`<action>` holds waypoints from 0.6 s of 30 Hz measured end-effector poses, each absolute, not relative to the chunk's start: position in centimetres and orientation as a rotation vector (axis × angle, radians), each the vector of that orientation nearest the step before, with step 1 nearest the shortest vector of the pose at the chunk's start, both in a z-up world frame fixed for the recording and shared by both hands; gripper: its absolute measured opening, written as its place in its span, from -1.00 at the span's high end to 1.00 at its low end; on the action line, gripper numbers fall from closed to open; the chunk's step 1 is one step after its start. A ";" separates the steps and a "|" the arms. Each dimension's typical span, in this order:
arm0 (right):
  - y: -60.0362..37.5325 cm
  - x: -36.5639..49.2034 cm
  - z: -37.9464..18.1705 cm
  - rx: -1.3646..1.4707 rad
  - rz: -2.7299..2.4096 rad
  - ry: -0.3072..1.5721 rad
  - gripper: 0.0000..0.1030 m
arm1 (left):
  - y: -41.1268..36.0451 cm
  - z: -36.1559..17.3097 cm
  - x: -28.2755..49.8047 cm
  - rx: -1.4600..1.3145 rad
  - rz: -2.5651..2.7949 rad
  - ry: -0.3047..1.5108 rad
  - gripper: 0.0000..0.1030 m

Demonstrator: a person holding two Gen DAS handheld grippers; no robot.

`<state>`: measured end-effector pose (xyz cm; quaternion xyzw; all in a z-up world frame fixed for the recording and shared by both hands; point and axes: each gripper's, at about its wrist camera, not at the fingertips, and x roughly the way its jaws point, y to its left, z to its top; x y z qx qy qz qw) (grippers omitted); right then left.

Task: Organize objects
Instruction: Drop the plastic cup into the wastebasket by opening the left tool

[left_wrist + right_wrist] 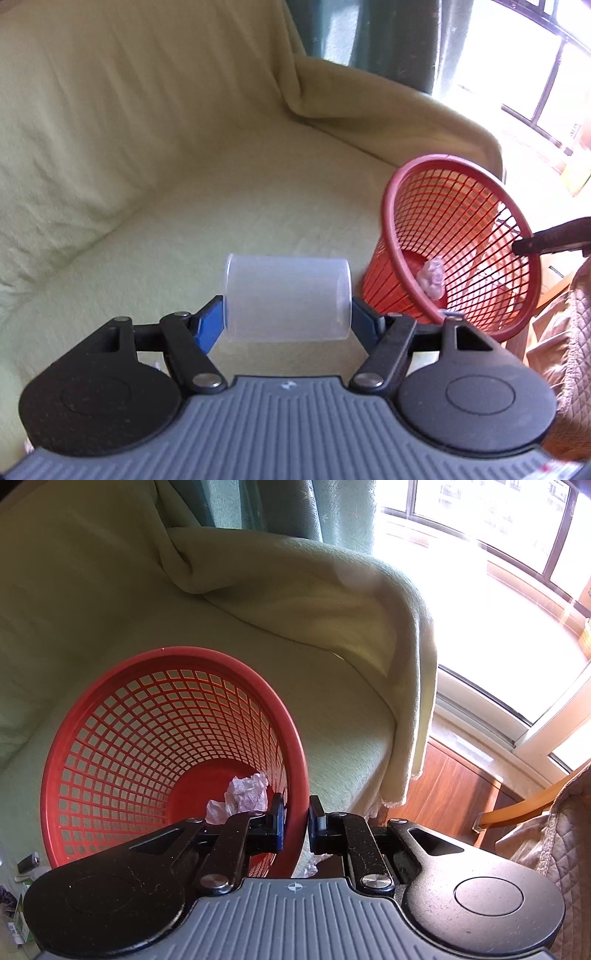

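I hold a translucent, frosted white plastic cup (286, 299) lying on its side, its axis running left to right, pinched end to end between my left gripper's (286, 319) blue pads above the pale green sofa cover. Just to its right stands the red mesh basket (458, 206), tipped so its wide mouth faces me; my right gripper (295, 823) clamps its solid rim. A crumpled piece of white paper (243, 799) lies at the basket's solid red bottom.

Sofa seat (229, 206) under pale green throw (314, 590); red mesh basket (110, 709) tilted on it.
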<state>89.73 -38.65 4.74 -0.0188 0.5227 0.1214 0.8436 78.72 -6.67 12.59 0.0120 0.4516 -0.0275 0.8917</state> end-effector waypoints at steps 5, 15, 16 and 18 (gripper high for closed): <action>-38.7 90.2 4.4 -0.036 0.259 1.100 0.83 | -10.6 14.6 80.2 -0.002 -0.185 0.855 -0.32; -38.4 90.6 4.1 -0.038 0.258 1.097 0.83 | -13.1 13.7 81.3 -0.008 -0.249 0.876 -0.45; -38.4 90.7 4.0 -0.039 0.254 1.094 0.83 | -12.8 13.4 81.2 -0.003 -0.234 0.891 -0.45; -38.4 90.9 3.9 -0.036 0.253 1.095 0.83 | -11.8 12.8 81.1 0.005 -0.202 0.925 -0.46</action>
